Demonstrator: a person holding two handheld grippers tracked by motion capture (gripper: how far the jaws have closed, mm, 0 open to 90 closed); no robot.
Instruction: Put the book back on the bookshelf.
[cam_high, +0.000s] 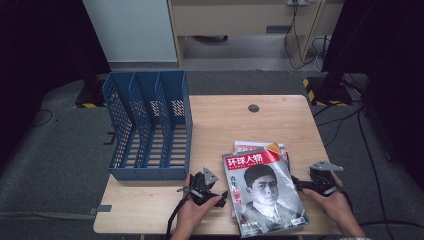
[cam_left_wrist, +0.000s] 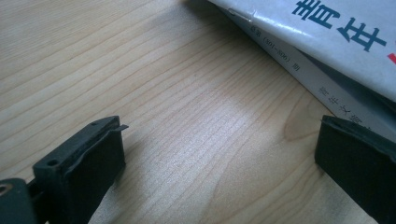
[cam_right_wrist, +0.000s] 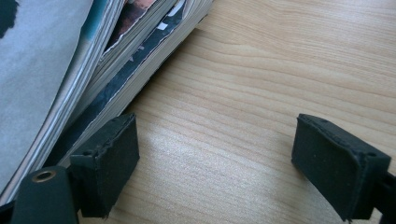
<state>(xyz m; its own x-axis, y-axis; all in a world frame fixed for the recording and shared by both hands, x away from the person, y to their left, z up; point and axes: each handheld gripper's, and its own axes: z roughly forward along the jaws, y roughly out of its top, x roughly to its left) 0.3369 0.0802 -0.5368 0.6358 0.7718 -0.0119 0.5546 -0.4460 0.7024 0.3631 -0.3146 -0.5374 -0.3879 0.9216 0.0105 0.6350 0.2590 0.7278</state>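
The stack of magazines (cam_high: 264, 192) lay flat near the front edge of the worktop (cam_high: 220, 125), its top cover face up and slightly askew over the copies beneath. The blue file rack (cam_high: 150, 125) stood at the left rear of the worktop, and all three of its slots looked unfilled, so nothing appeared to have been filed yet.

The left tongs (cam_high: 218, 198) sat just beside the stack's left edge, and the right tongs (cam_high: 299, 184) just beside its right edge. In the left gripper view the left tongs (cam_left_wrist: 219, 149) stood wide, with bare wood between the jaws and the magazine spines close to the far jaw. In the right gripper view the right tongs (cam_right_wrist: 215, 163) were wide as well, one jaw against the fanned page edges, nothing gripped.

Judging from this, the work was at its very start: the hands had flanked the stack, while gripping a magazine, lifting it, carrying it to the rack and sliding it into a slot remained to be done.
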